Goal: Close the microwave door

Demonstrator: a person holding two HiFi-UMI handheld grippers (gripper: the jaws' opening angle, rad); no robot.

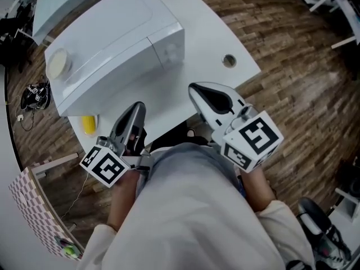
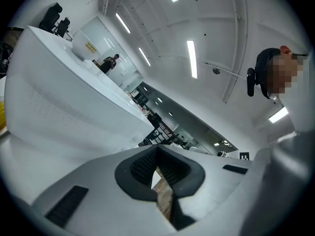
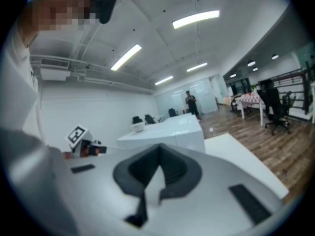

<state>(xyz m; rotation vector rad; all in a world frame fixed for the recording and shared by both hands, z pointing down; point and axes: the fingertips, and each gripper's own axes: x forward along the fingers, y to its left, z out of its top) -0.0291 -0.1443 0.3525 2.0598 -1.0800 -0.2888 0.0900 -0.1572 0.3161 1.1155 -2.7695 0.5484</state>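
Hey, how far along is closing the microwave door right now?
Done: the microwave door looks shut, flush with the front. In hand: nothing; the left tool and the right tool are both shut and empty, held near the person, clear of the microwave. Left: nothing that I can see.

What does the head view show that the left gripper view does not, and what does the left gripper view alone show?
Only the head view shows the right gripper, the round cable hole in the white table, and the checkered board at lower left. Only the left gripper view shows the ceiling lights and a person standing far off. Both show the white microwave, the white bowl on top of it, and the left gripper, its jaws together on nothing.
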